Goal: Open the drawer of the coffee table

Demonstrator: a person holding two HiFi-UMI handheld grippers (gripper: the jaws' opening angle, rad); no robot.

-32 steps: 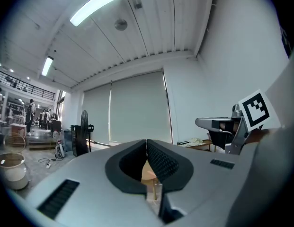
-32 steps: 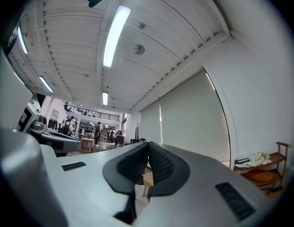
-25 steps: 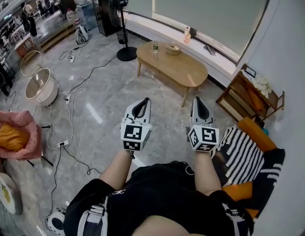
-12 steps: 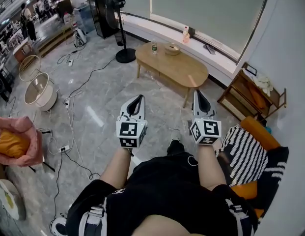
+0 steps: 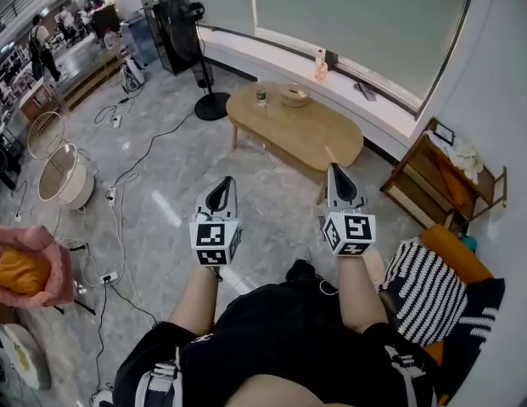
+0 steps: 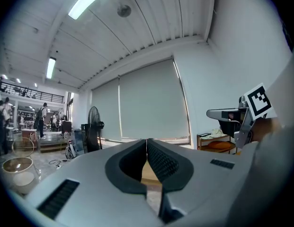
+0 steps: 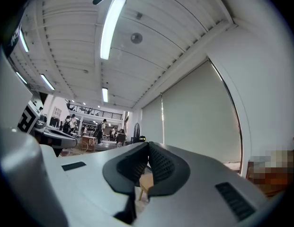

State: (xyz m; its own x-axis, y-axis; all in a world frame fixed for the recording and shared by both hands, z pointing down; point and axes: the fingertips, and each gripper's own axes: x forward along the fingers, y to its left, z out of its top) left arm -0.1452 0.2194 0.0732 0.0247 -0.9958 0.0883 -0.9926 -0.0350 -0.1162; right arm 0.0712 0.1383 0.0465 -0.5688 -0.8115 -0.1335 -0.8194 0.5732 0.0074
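The oval wooden coffee table [image 5: 297, 125] stands ahead on the grey tiled floor, with a bottle [image 5: 260, 94] and a small bowl [image 5: 294, 97] on its top. No drawer shows from here. My left gripper [image 5: 226, 181] is held out level over the floor, short of the table, jaws shut and empty. My right gripper [image 5: 334, 170] is beside it, its tip near the table's front edge in the head view, also shut and empty. In the left gripper view the shut left gripper [image 6: 147, 141] points at the table [image 6: 149, 174]. The right gripper [image 7: 148, 146] likewise frames the table [image 7: 145, 180].
A standing fan [image 5: 188, 24] is left of the table. A wooden shelf unit [image 5: 441, 181] stands at the right wall beside a striped cushion [image 5: 428, 278]. Cables [image 5: 131, 168] run across the floor at left, near round baskets [image 5: 59, 176]. A window ledge [image 5: 331, 70] lies behind the table.
Both grippers and the person have moved forward toward the coffee table, which now sits closer and lower in the head view. Both grippers stayed shut.
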